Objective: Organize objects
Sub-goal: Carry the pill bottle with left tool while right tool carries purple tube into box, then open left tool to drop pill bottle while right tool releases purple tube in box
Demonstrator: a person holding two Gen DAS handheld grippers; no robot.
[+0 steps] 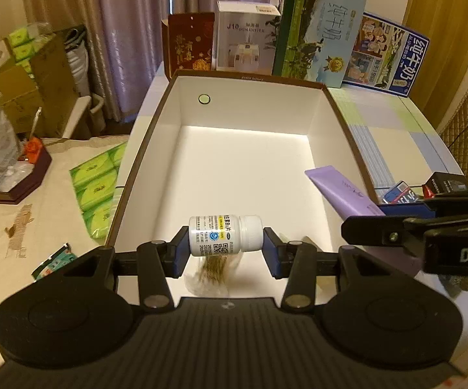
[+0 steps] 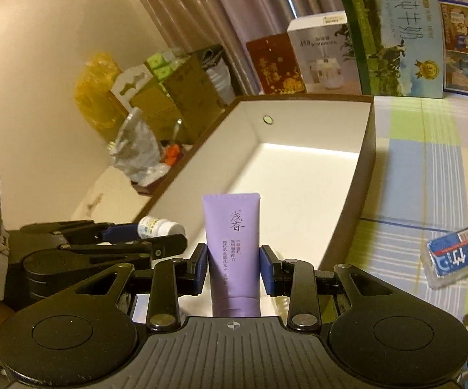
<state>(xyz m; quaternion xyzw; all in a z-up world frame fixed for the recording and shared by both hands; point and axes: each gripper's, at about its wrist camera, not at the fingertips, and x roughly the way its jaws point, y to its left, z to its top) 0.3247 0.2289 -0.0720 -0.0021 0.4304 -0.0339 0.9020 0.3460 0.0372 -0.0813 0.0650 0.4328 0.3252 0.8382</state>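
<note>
Evidently both hands were busy over the large open cardboard box with brown outer walls and a white inside (image 1: 318, 110), which stood on the desk with its pale checked green-and-blue cloth (image 1: 392, 120). The left gripper (image 1: 225, 243) had its blue-padded jaws closed partway on a small white plastic pill bottle with a white screw cap (image 1: 224, 235), held sideways, cap toward the right pad, above the box's near end. Beneath the bottle, on the box floor, lay a small clear bag with something straw-coloured in it (image 1: 212, 270). The right gripper (image 2: 234, 267) was likewise clamped on a lilac squeeze tube with dark printed characters (image 2: 232, 246), its flat crimped end pointing forward over the box's near right corner and its cap end toward the camera. Outside the box's right wall, on the cloth, lay a small blue-and-white packet in clear wrap (image 2: 452, 261). Behind the box's far wall stood a row of upright cartons: a dark red one with gold flowers (image 1: 190, 42), a white humidifier box (image 1: 246, 37), and a tall green-and-blue milk carton (image 1: 318, 29). To the box's left lay green tissue packs (image 1: 96, 188).
</note>
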